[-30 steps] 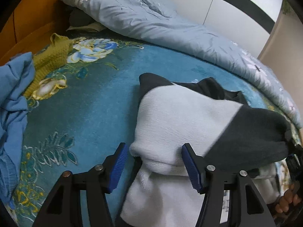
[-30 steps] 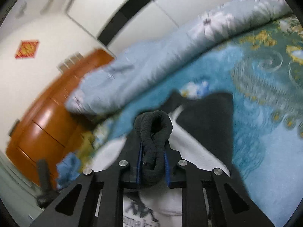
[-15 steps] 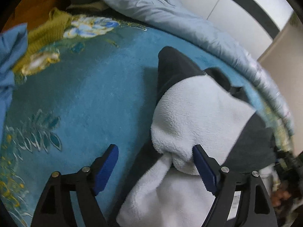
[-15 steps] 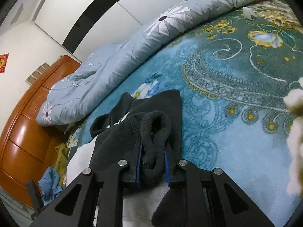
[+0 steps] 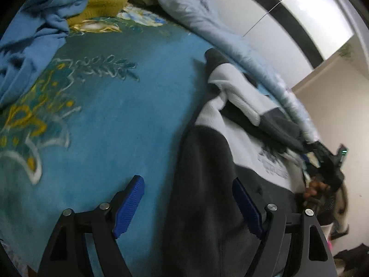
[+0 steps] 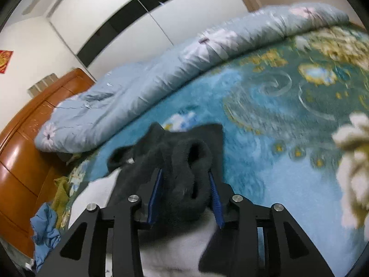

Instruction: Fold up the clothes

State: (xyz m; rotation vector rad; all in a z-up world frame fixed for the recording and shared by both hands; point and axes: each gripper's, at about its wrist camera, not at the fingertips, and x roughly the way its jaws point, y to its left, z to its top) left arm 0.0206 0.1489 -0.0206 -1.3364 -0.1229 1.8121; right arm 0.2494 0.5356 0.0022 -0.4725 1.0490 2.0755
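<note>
A grey-and-white fleece top (image 5: 214, 166) lies on the blue patterned bedspread (image 5: 120, 120). In the left wrist view my left gripper (image 5: 189, 205) is open and empty, its jaws wide apart over the top's dark left edge. A folded white-and-grey sleeve (image 5: 244, 99) lies across the top further away. In the right wrist view my right gripper (image 6: 185, 191) holds the dark sleeve cuff (image 6: 189, 170) between its blue pads, with the jaws slightly parted. The right gripper also shows at the right in the left wrist view (image 5: 322, 161).
A rolled light blue duvet (image 6: 147, 92) lies along the bed's far side. A blue garment (image 5: 39, 30) and a mustard knit (image 5: 103, 4) lie near the wooden headboard (image 6: 20, 143). A cream fluffy item (image 6: 355, 161) sits at the right.
My left gripper has pulled back off the white folded sleeve to the top's dark lower edge. My right gripper's jaws have widened a little around the cuff.
</note>
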